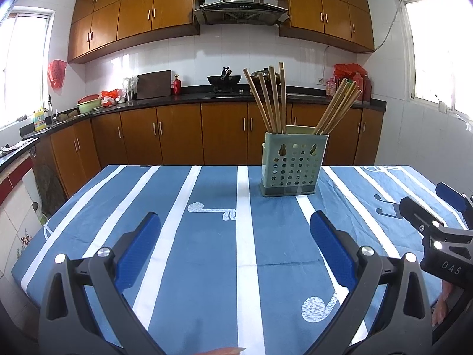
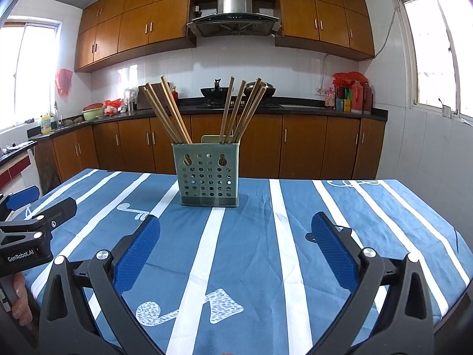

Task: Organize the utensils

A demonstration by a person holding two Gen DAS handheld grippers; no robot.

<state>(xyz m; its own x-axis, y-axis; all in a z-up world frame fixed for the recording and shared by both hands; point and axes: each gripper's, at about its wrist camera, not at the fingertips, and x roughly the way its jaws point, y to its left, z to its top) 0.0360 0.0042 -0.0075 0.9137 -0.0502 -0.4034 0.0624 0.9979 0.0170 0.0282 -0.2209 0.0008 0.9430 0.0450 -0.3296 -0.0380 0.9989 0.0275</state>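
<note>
One broad surface (image 2: 266,236) under a blue cloth with white stripes, filling the lower half of both views. Behind it, wooden cabinets (image 2: 236,145) along the far wall, a steel range hood (image 2: 233,14) above. Toward the far middle of the surface, standing upright, a pale green perforated holder (image 2: 208,174) (image 1: 292,168), carrying two bunches of wooden chopsticks: one bunch (image 2: 168,112) leaning left, the other (image 2: 242,109) leaning right in the right wrist view. Nearer the camera, left tongs (image 1: 235,248) spread wide, pinching nothing, hovering over bare cloth. Right tongs (image 2: 235,248) likewise spread wide and empty, well short of the holder. Blue pads (image 2: 139,251) facing inward on each finger.
</note>
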